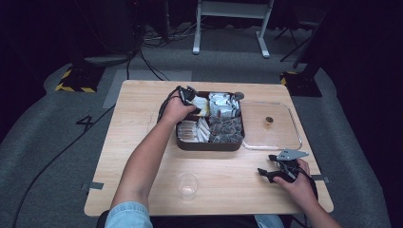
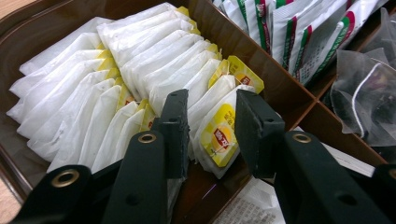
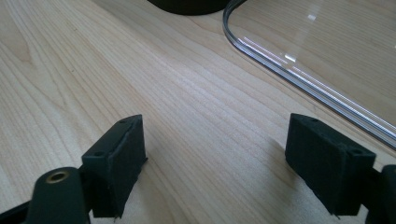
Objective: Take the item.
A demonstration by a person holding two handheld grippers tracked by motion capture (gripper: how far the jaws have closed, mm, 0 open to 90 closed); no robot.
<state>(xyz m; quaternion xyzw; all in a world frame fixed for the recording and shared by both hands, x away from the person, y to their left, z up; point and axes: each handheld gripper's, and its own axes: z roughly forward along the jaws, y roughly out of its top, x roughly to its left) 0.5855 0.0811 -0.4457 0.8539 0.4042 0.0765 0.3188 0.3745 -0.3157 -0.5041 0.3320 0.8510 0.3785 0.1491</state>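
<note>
Fingers [image 2: 175, 126] of the left gripper [image 2: 211, 133] stand apart around the nearest tea bag [image 2: 218, 135], a white sachet with a yellow label at the front of a packed row; whether the pads already touch its sides I cannot tell, but nothing is pinched shut yet. That row fills one back compartment of the dark brown organiser box [image 1: 209, 144], which sits near the middle of the wooden surface [image 1: 138, 156]; in the high view the left gripper [image 1: 190, 100] reaches into the box from its left edge. Neighbouring compartments hold green-and-red striped packets [image 2: 299, 42] and clear mesh pouches [image 2: 369, 98]. Further out, the right gripper [image 3: 212, 161] rests low over bare wood with its fingers [image 3: 116, 163] wide apart and nothing between them, just beside the rounded rim of the clear lid [image 3: 299, 77] lying to the right of the box. An empty clear plastic cup [image 1: 187, 185] stands near the front edge, well apart from the box. By my judgement the work is at an early stage: the box is uncovered and a bag has been singled out, but it is neither gripped nor lifted. What remains is probably closing on the sachet, drawing it free of its neighbours and carrying it to the cup.
</note>
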